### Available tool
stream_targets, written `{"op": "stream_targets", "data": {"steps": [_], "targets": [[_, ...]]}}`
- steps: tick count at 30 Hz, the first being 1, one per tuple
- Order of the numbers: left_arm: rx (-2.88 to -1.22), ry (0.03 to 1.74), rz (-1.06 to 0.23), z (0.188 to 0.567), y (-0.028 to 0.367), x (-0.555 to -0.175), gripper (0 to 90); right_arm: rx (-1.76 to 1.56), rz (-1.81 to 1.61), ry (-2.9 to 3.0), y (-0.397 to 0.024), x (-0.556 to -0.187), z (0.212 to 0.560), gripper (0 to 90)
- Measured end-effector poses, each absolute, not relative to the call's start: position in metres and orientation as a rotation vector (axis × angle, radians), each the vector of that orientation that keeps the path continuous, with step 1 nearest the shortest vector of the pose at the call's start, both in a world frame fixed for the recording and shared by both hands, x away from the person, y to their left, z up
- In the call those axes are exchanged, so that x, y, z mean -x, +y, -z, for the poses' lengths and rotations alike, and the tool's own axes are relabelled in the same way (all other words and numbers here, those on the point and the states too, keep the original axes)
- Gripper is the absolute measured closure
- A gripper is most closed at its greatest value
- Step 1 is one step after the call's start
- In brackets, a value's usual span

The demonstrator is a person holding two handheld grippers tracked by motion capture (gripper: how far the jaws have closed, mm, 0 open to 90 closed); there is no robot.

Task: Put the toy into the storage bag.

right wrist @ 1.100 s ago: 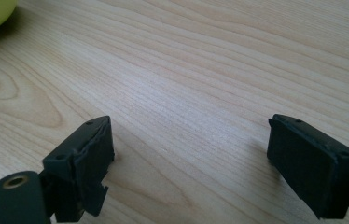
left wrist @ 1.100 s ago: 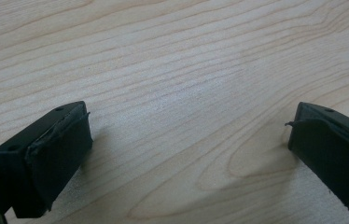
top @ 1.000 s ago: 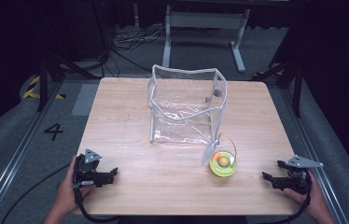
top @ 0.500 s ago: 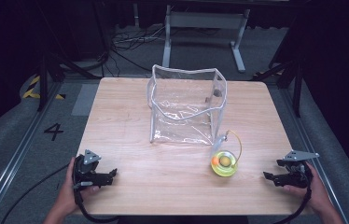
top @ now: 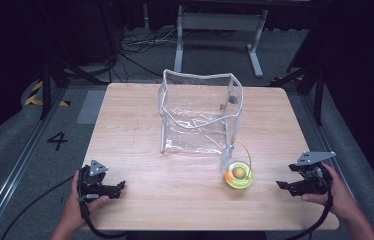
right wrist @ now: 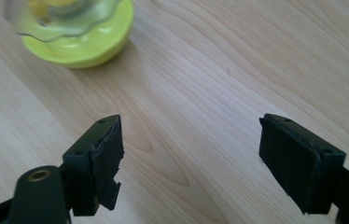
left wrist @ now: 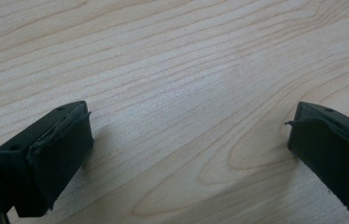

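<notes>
Right tongs (top: 281, 185) sit at the near right of the counter (top: 140, 125), held in the person's right hand (top: 336, 192), tips pointing left toward the yellow-green round toy (top: 238, 175). Jaws spread, nothing between them, though they have just been closing a little. Toy lies near the tongs but apart from them, a gap of bare wood between. In the right gripper view the toy (right wrist: 81, 30) is at the top left, ahead of the tongs (right wrist: 191, 154) and off to their left side, not between the jaws.

Left tongs (top: 123, 185) at the near left corner, in the left hand (top: 77, 207), tips pointing right. Jaws spread wide, gripping nothing; in the left gripper view the tongs (left wrist: 186, 144) have bare wood grain between them. Toy is well apart from this pair, across the counter's near half.

Toy look: flat lime-green disc base, clear scalloped dome on top, yellow-orange bits inside. A thin yellow cord loops up from it on the far side. A clear strip or tag lies against its left edge; can't tell if it's part of the toy or the bag.

Farther back, mid-counter: clear plastic bag (top: 200, 112), boxy, standing upright, top open, whitish trim on the rim. Its near right corner is just beside the toy.
</notes>
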State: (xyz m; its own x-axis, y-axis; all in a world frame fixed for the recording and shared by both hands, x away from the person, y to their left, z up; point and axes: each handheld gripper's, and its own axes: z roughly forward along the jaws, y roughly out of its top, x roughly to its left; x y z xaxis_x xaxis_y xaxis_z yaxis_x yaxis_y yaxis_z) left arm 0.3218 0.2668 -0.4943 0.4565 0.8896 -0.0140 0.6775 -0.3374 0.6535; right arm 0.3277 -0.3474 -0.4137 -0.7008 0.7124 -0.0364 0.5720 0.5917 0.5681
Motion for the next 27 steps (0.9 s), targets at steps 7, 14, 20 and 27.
{"op": "stream_targets", "data": {"steps": [7, 14, 20, 27], "targets": [[-2.115, 1.298, -0.469, 0.495, 0.267, -0.322, 0.3, -0.949, -0.725, 2.635, -0.321, -0.329, 0.399, 23.0], [-2.115, 1.298, -0.469, 0.495, 0.267, -0.322, 0.4, -0.871, -0.674, 2.691, -0.301, -0.329, 0.382, 23.1], [-2.115, 1.298, -0.469, 0.495, 0.267, -0.322, 0.4, -0.831, -0.668, 2.719, -0.287, -0.331, 0.369, 23.2], [-2.115, 1.298, -0.469, 0.495, 0.267, -0.322, 0.3, -0.792, -0.656, 2.754, -0.270, -0.335, 0.351, 25.8]]}}
